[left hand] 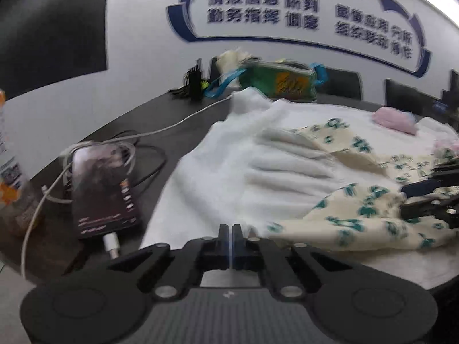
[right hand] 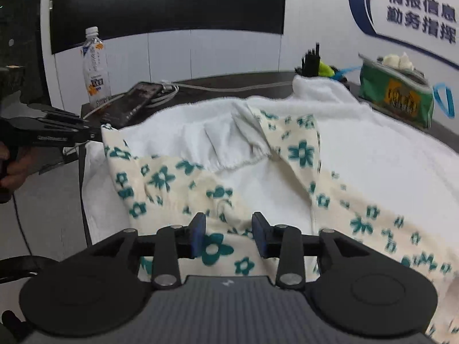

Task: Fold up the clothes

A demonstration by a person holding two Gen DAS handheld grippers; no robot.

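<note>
A cream garment with green flowers lies rumpled on a white towel that covers the dark table. In the right wrist view my left gripper comes in from the left, a hand behind it, and its tip meets the garment's lifted far-left corner. The left wrist view shows its jaws pressed together at the garment's edge. My right gripper stands open over the garment's near edge; cloth lies between its fingers, the pads apart from it. It also shows at the right.
On the left of the dark table lie a phone with a white cable and a water bottle. At the back stand a black tool holder and a green pouch. A pink item sits on the towel's far side.
</note>
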